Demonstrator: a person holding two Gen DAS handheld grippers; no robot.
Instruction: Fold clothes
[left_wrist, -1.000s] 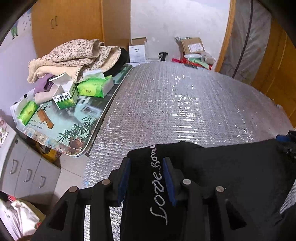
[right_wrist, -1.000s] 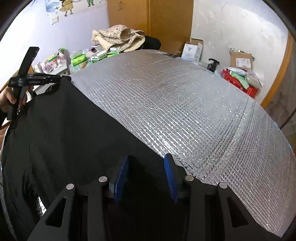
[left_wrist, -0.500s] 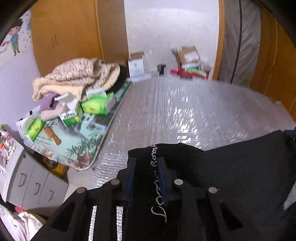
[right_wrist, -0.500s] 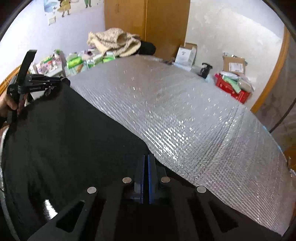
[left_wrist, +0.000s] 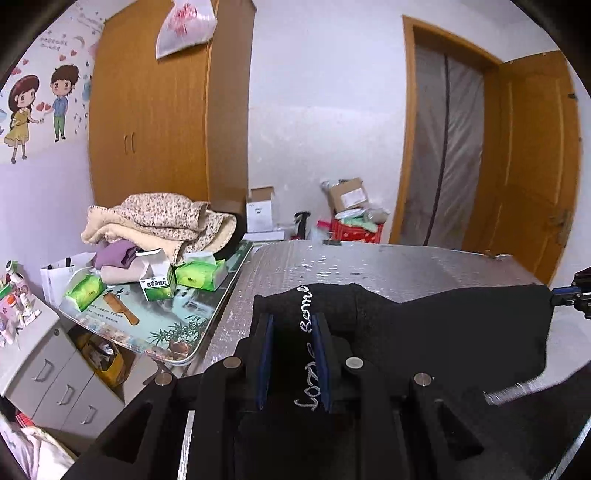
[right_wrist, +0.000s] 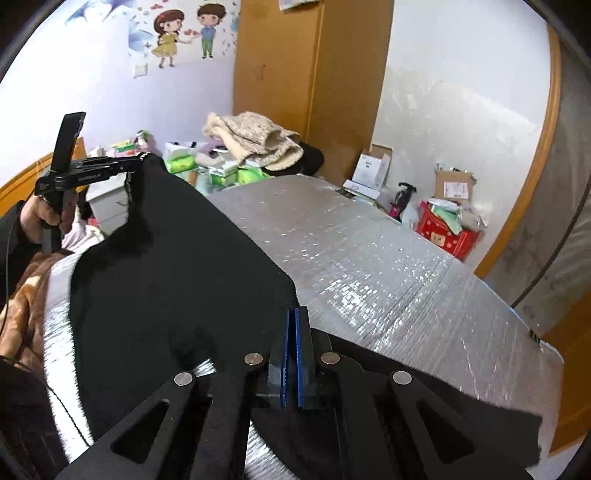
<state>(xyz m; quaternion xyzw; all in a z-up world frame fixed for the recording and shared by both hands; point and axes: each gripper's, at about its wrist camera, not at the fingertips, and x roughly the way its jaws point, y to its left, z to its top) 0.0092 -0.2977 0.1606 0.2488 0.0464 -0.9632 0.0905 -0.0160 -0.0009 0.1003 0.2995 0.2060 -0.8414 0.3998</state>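
Silver quilted foil covers the table (right_wrist: 388, 266); nearest, the right gripper (right_wrist: 294, 354) clenches one edge of the black garment (right_wrist: 177, 266), the left gripper (left_wrist: 291, 354) grasps its lettered edge, cloth stretched between them, hem toward the far side.

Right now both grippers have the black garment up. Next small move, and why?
Probably carry both grippers forward over the silver mat to fold. The left gripper clamps the black garment at its lettered edge, the right gripper is shut on another edge, and the cloth hangs taut between them.
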